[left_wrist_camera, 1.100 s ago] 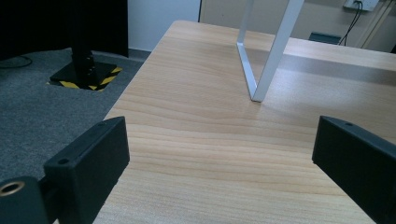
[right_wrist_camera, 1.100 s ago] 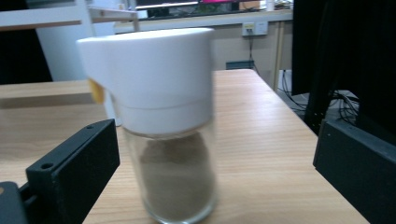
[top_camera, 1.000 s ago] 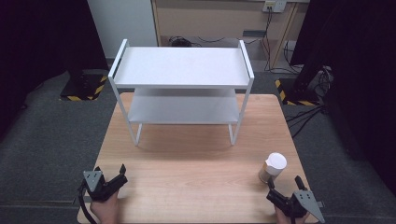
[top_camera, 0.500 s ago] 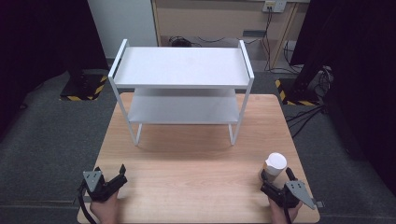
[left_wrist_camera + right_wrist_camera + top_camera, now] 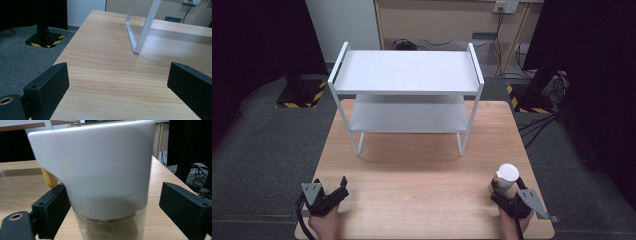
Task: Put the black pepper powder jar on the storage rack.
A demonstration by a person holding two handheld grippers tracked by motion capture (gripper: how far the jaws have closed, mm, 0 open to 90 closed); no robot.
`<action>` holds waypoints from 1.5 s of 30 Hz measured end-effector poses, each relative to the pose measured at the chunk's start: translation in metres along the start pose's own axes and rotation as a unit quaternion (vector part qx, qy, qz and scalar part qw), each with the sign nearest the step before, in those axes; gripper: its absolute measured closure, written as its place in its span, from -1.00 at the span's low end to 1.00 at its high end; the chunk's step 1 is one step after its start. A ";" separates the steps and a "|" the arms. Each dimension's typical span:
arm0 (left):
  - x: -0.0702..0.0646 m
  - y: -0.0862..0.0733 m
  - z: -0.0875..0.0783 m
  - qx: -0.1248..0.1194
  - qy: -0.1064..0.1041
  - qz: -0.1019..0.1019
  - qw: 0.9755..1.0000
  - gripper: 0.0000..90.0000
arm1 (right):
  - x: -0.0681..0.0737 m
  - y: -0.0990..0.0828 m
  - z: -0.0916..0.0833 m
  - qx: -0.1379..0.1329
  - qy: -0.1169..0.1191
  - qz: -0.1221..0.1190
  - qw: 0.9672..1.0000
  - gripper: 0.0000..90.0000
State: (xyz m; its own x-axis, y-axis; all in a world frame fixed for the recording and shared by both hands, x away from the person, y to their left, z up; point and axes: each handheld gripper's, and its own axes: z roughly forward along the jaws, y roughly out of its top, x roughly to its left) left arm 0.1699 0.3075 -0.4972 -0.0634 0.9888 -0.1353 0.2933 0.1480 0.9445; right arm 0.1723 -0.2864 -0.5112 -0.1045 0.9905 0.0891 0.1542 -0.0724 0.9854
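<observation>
A clear jar (image 5: 506, 178) with a white lid and a small yellow tab stands near the front right corner of the wooden table (image 5: 412, 170); brownish powder shows inside it (image 5: 110, 227). My right gripper (image 5: 508, 193) sits around the jar's lower part. Its jaws have just been closing with the jar between them. In the right gripper view (image 5: 113, 193) the left jaw lies against the jar's side and a gap remains at the right jaw. At the front left, my left gripper (image 5: 343, 187) rests open over bare wood (image 5: 117, 72).
A white two-tier metal rack (image 5: 407, 72) stands on the far half of the table, one leg (image 5: 143, 32) ahead of the left gripper. Grey carpet surrounds the table, with cables and black stands with yellow-striped bases beyond it.
The right gripper has slid forward and left up to the jar, so its jaws now flank it. The left gripper has stayed put.
</observation>
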 end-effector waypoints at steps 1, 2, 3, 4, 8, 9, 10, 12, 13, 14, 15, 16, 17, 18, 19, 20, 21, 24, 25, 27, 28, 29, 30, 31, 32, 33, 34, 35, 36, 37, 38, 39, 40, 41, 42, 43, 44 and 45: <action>0.000 0.000 0.000 0.000 0.000 0.000 1.000 -0.92 | 0.002 -0.001 0.001 -0.002 -0.002 -0.002 1.000 -0.72; 0.000 0.000 0.000 0.000 0.000 0.000 1.000 -0.92 | 0.003 -0.001 0.001 -0.003 -0.003 -0.001 1.000 -0.71; 0.000 0.000 0.000 0.000 0.000 0.000 1.000 -0.92 | 0.004 -0.001 0.001 -0.004 -0.004 -0.001 1.000 -0.70; 0.000 0.000 0.000 0.000 0.000 0.000 1.000 -0.92 | 0.006 -0.001 0.002 -0.005 -0.005 0.000 1.000 -0.67; 0.002 -0.002 -0.001 -0.008 -0.008 -0.002 1.000 -0.92 | 0.005 -0.003 0.003 -0.008 0.001 0.002 1.000 -0.59; 0.002 -0.002 -0.001 -0.008 -0.007 -0.002 1.000 -0.92 | 0.005 -0.003 0.004 -0.008 0.002 0.003 1.000 -0.59; 0.002 0.000 0.000 -0.002 -0.005 -0.001 1.000 -0.92 | 0.005 -0.003 0.004 -0.008 0.002 0.003 1.000 -0.59; 0.002 -0.001 0.000 -0.003 -0.006 0.000 1.000 -0.92 | 0.006 -0.003 0.004 -0.008 0.002 0.001 1.000 -0.55; 0.002 -0.001 0.000 -0.003 -0.006 0.000 1.000 -0.92 | 0.006 -0.003 0.005 -0.008 0.001 0.000 1.000 -0.53; 0.001 0.000 0.000 -0.001 -0.006 0.000 1.000 -0.92 | 0.007 -0.003 0.005 -0.009 0.001 -0.001 1.000 -0.51; 0.001 0.000 0.000 -0.001 -0.006 0.000 1.000 -0.92 | 0.007 -0.003 0.004 -0.009 0.001 -0.003 1.000 -0.46; 0.001 0.000 0.000 -0.002 -0.005 0.000 1.000 -0.92 | 0.007 -0.003 0.004 -0.009 0.000 -0.003 1.000 -0.44; 0.001 0.000 0.000 -0.002 -0.005 0.000 1.000 -0.92 | 0.007 -0.003 0.004 -0.010 -0.001 -0.004 1.000 -0.42; 0.001 0.000 0.000 -0.002 -0.005 0.000 1.000 -0.92 | 0.007 -0.003 0.004 -0.010 -0.001 -0.004 1.000 -0.42; 0.001 0.000 0.000 -0.001 -0.004 0.000 1.000 -0.92 | 0.007 -0.004 0.003 -0.010 -0.002 -0.004 1.000 -0.39; 0.001 0.000 0.000 -0.002 -0.004 0.000 1.000 -0.92 | 0.006 -0.003 0.003 -0.010 0.000 -0.002 1.000 -0.38; 0.001 0.000 0.000 -0.002 -0.004 0.000 1.000 -0.92 | 0.006 -0.003 0.003 -0.010 0.000 -0.002 1.000 -0.38; 0.001 0.000 0.000 -0.001 -0.004 0.000 1.000 -0.92 | 0.007 -0.003 0.003 -0.009 -0.001 -0.007 1.000 -0.37; 0.001 0.000 0.000 -0.002 -0.004 0.000 1.000 -0.92 | 0.007 -0.003 0.003 -0.010 -0.001 -0.006 1.000 -0.37; 0.001 0.000 0.000 0.000 -0.003 0.000 1.000 -0.92 | 0.006 -0.003 0.003 -0.010 -0.002 -0.006 1.000 -0.36; 0.001 0.000 0.000 -0.001 -0.003 0.000 1.000 -0.92 | 0.006 -0.003 0.003 -0.010 -0.002 -0.007 1.000 -0.36; 0.001 0.000 0.000 -0.001 -0.003 0.000 1.000 -0.92 | 0.007 -0.003 0.003 -0.011 -0.003 -0.009 1.000 -0.35; 0.001 0.000 0.000 0.000 -0.003 0.000 1.000 -0.92 | 0.007 -0.002 0.003 -0.010 -0.005 -0.014 1.000 -0.35; 0.001 0.000 0.000 0.000 -0.003 0.000 1.000 -0.92 | 0.008 -0.001 0.003 -0.010 -0.006 -0.018 1.000 -0.34; 0.001 0.000 0.000 -0.001 -0.003 0.000 1.000 -0.92 | 0.009 0.000 0.003 -0.009 -0.009 -0.022 1.000 -0.33; 0.001 0.000 0.000 -0.001 -0.003 0.000 1.000 -0.92 | 0.008 0.001 0.003 -0.010 -0.008 -0.021 1.000 -0.33; 0.001 0.000 0.000 0.000 -0.003 0.000 1.000 -0.92 | 0.007 0.001 0.003 -0.011 -0.007 -0.018 1.000 -0.33; 0.001 0.000 0.000 -0.001 -0.003 0.000 1.000 -0.92 | 0.006 0.003 0.003 -0.009 -0.006 -0.013 1.000 -0.32; 0.001 0.000 0.000 -0.001 -0.003 0.000 1.000 -0.92 | 0.006 0.003 0.003 -0.008 -0.005 -0.013 1.000 -0.32; 0.001 0.000 0.000 -0.001 -0.003 0.000 1.000 -0.92 | 0.006 0.003 0.003 -0.008 -0.006 -0.016 1.000 -0.32; 0.001 0.000 0.000 -0.001 -0.003 0.000 1.000 -0.92 | 0.007 0.003 0.002 -0.007 -0.006 -0.018 1.000 -0.32; 0.001 0.000 0.000 -0.001 -0.003 0.000 1.000 -0.92 | 0.007 0.004 0.002 -0.006 -0.004 -0.020 1.000 -0.32; 0.001 0.000 0.000 -0.001 -0.003 -0.001 1.000 -0.92 | 0.007 0.004 0.002 -0.006 -0.003 -0.020 1.000 -0.32; 0.001 0.000 0.000 -0.001 -0.003 -0.001 1.000 -0.92 | 0.007 0.004 0.002 -0.005 -0.001 -0.020 1.000 -0.32; 0.001 0.000 0.000 -0.002 -0.003 -0.001 1.000 -0.92 | 0.008 0.005 0.002 -0.004 -0.002 -0.021 1.000 -0.32; 0.001 0.000 0.000 -0.002 -0.003 -0.002 1.000 -0.92 | 0.008 0.005 0.002 -0.004 -0.002 -0.021 1.000 -0.32; 0.001 0.000 0.000 -0.002 -0.003 -0.002 1.000 -0.92 | 0.009 0.005 0.001 -0.003 -0.001 -0.020 1.000 -0.32; 0.001 0.000 0.000 -0.002 -0.003 -0.002 1.000 -0.92 | 0.009 0.005 0.001 -0.002 -0.002 -0.021 1.000 -0.32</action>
State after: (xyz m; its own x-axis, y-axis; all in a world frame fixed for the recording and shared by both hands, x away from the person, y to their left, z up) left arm 0.1696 0.3086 -0.4976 -0.0595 0.9883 -0.1402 0.2892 0.1515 0.9452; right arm 0.1731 -0.2775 -0.5052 -0.1075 0.9930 0.0480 0.1454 -0.0321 0.9889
